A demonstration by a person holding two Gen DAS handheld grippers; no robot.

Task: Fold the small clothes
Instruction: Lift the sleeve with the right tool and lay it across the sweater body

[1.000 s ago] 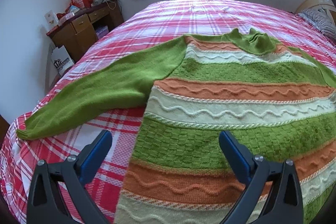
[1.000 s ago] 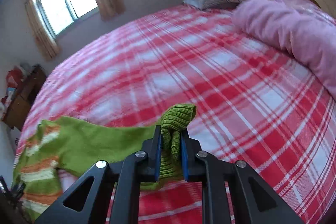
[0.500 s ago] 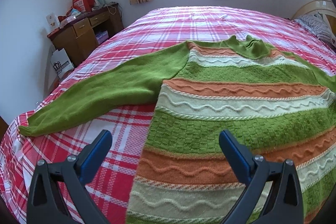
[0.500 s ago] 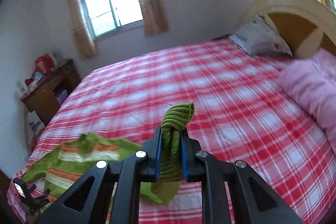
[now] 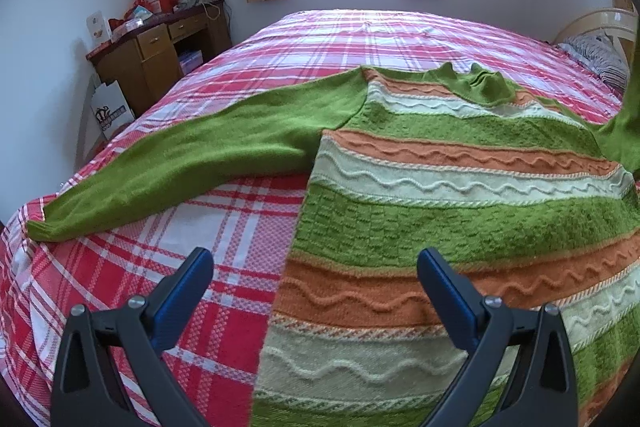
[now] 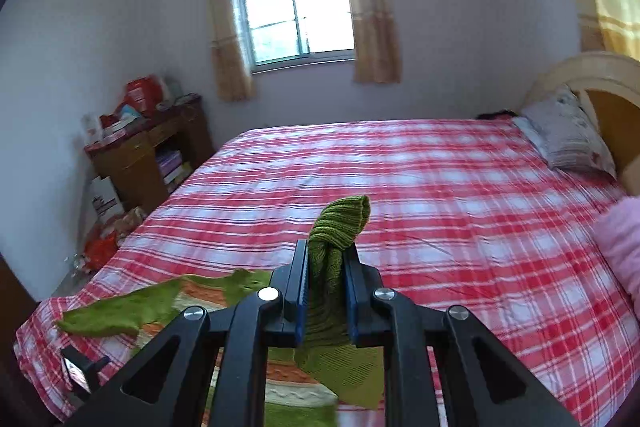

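A green, orange and cream striped knit sweater (image 5: 460, 195) lies flat on the red plaid bed (image 5: 224, 251), its left sleeve (image 5: 192, 163) stretched out toward the bed's left edge. My left gripper (image 5: 316, 279) is open and empty, hovering over the sweater's lower left edge. My right gripper (image 6: 325, 267) is shut on the ribbed cuff of the right sleeve (image 6: 340, 223) and holds it raised above the sweater body (image 6: 160, 303). The lifted sleeve shows at the right edge of the left wrist view (image 5: 624, 131).
A wooden desk (image 5: 156, 55) with clutter stands left of the bed under the window side. A pillow (image 6: 568, 135) and headboard (image 6: 600, 79) are at the right. A pink blanket (image 6: 620, 247) lies at the bed's right edge. My left gripper shows small in the right wrist view (image 6: 80, 371).
My right gripper has lifted the sleeve cuff higher and swung it left over the sweater. The left gripper has drawn back slightly and stays open.
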